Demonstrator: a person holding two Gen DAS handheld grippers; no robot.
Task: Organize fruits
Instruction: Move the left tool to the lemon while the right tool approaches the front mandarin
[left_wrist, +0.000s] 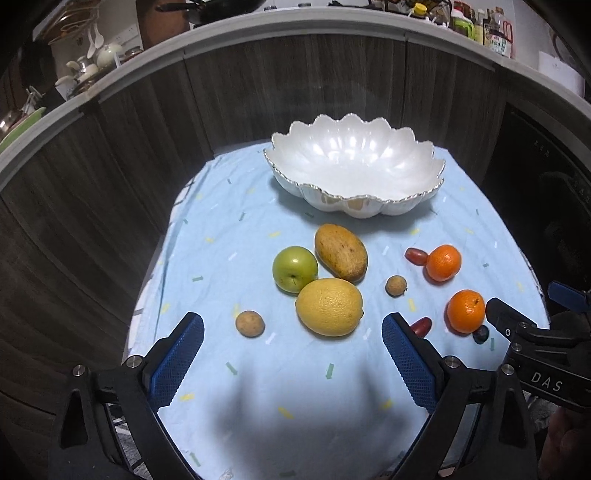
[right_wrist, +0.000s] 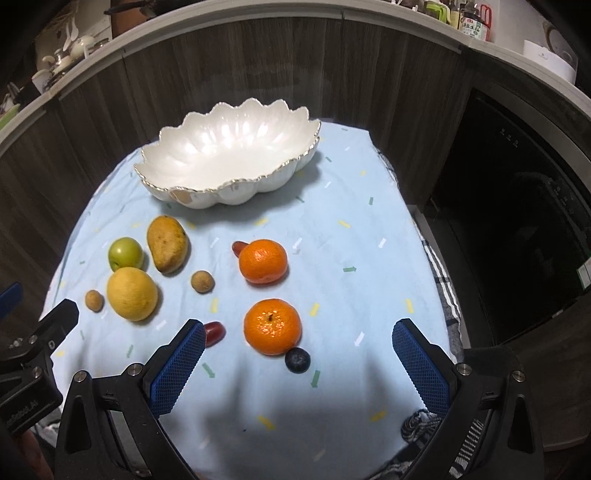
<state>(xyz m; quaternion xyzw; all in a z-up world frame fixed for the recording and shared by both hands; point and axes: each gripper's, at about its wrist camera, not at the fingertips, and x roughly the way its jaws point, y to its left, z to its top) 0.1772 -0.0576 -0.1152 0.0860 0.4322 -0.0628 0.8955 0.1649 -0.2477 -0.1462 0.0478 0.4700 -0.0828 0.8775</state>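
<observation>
A light blue cloth (left_wrist: 229, 206) covers the table, and the empty white scalloped bowl (left_wrist: 354, 162) sits at its far side. Nearer me lie the lemon (left_wrist: 329, 307), mango (left_wrist: 340, 252), green apple (left_wrist: 294, 269), two oranges (right_wrist: 272, 326), and smaller fruits. My left gripper (left_wrist: 292, 363) hangs wide open over the cloth, holding nothing; my right gripper (right_wrist: 298, 365) is equally spread, empty, near the blueberry (right_wrist: 297, 360).

The left tongs (left_wrist: 291, 358) are a black angular frame with silver round-headed screws at the joints, carrying two blue pads (left_wrist: 177, 363) of cross-hatched texture. The right tongs (right_wrist: 299, 363) match, and white lettering "DAS" marks their black body.
</observation>
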